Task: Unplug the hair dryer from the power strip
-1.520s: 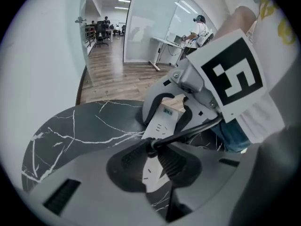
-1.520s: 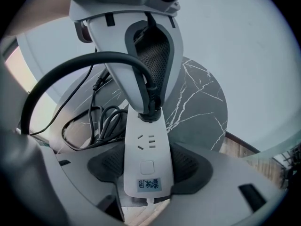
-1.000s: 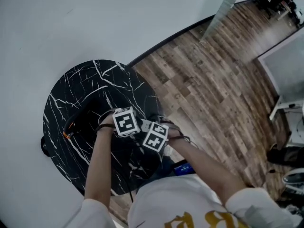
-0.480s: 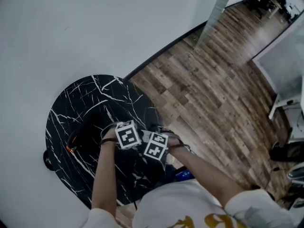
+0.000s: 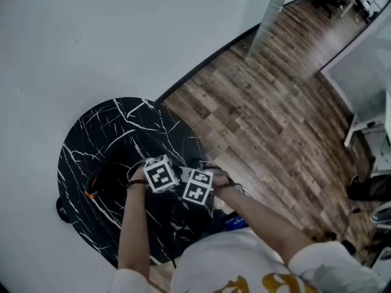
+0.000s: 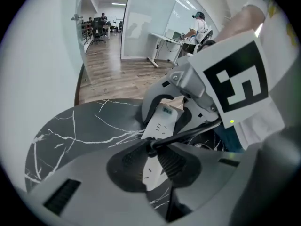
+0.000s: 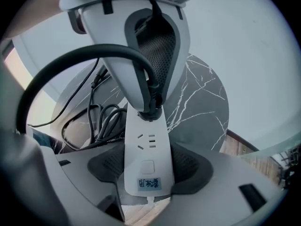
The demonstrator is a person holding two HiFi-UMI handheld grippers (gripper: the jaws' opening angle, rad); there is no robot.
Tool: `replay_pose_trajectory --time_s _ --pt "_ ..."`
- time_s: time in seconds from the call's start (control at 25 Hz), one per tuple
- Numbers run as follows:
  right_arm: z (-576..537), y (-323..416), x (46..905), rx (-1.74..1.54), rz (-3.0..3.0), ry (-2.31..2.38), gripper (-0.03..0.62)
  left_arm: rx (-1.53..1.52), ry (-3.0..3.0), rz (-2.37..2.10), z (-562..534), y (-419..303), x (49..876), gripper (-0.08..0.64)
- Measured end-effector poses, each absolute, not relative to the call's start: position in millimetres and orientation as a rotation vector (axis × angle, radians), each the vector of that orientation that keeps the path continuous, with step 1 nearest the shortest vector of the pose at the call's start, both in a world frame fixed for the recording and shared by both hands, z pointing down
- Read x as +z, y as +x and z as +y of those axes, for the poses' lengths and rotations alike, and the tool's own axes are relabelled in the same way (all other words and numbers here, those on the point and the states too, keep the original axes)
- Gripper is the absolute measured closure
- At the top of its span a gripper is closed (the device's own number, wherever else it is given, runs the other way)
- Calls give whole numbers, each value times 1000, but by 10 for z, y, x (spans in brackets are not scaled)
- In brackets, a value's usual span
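Observation:
A white power strip [image 7: 145, 145] lies lengthwise between the pads of my right gripper [image 7: 146, 167], which is shut on its switch end. The black plug [image 7: 150, 108] of the hair dryer sits in a socket further up the strip. My left gripper [image 6: 151, 149] comes down from above and is shut on that plug, whose thick cord [image 7: 56, 69] arcs away to the left. In the head view both grippers [image 5: 160, 174] [image 5: 197, 186] stand side by side over the black marble table [image 5: 104, 133]. The black hair dryer [image 5: 98, 180] lies just to their left.
Loose coils of black cable [image 7: 101, 121] lie on the table beside the strip. The round table stands against a white wall [image 5: 91, 29], with wood floor [image 5: 275, 121] to its right. A desk and glass partitions stand further off.
Both grippers stay together at the same spot on the table. Only the head view has shifted a little, so the table sits lower in the picture.

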State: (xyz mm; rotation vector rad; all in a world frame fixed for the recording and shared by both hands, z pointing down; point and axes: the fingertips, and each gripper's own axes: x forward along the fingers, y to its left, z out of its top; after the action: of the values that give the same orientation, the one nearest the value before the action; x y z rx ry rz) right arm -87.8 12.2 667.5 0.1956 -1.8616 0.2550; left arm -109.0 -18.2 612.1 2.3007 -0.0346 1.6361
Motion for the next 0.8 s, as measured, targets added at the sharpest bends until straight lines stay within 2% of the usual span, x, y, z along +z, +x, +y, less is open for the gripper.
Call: replay_pose_trajectory --time_s 0.2,0.56,0.8 --pt "112 -869 6675 252 -1861 203 321 1775 2297 -80 -45 -1153 6184 497" --pt "115 -864 6675 255 -1879 211 321 1599 2301 -72 -218 -1087 6115 496" --pt "133 -871 6671 244 -1854 186 321 1791 2302 -98 -50 -1153 6165 497"
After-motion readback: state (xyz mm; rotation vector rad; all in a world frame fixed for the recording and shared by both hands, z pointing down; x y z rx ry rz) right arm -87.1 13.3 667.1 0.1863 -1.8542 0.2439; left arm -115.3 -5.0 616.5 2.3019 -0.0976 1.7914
